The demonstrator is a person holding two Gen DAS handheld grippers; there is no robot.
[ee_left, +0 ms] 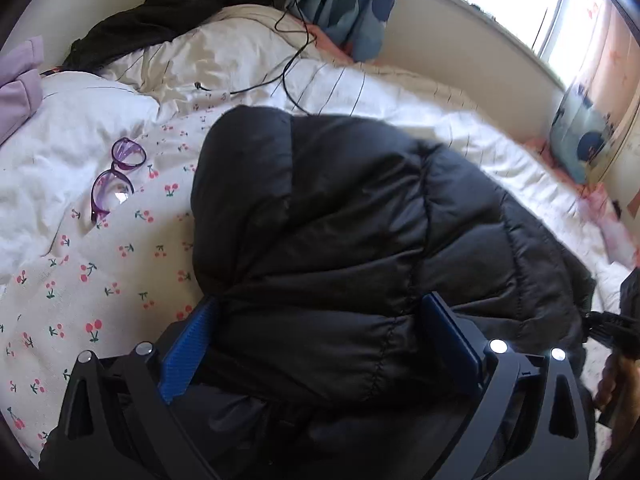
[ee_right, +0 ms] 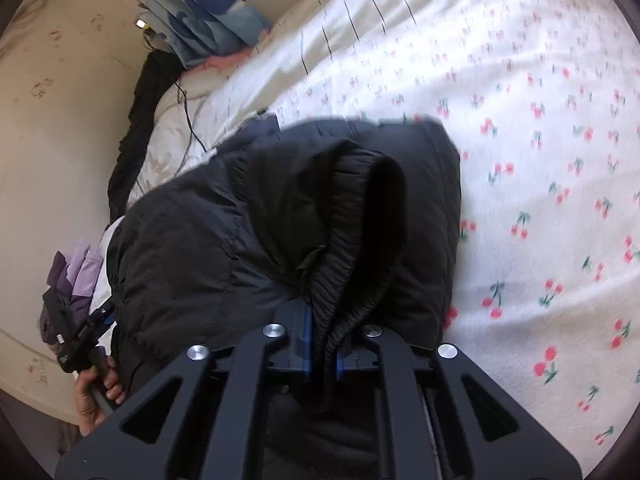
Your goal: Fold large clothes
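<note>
A black puffer jacket (ee_left: 340,220) lies bunched on the cherry-print bedsheet (ee_left: 100,272). My left gripper (ee_left: 320,312) has its blue fingers (ee_left: 188,344) wide apart with a thick fold of the jacket between them. In the right wrist view my right gripper (ee_right: 322,344) is shut on the jacket's ribbed elastic cuff (ee_right: 352,240), and the jacket (ee_right: 192,240) spreads to the left over the sheet (ee_right: 540,160). The left gripper (ee_right: 76,340) and the hand holding it show at the far left there.
Purple glasses (ee_left: 116,176) lie on the sheet left of the jacket. A black cable (ee_left: 288,64), a dark garment (ee_left: 168,12) and a lilac cloth (ee_left: 20,84) sit by the pillows. A blue-patterned curtain (ee_left: 348,4) and wall border the bed.
</note>
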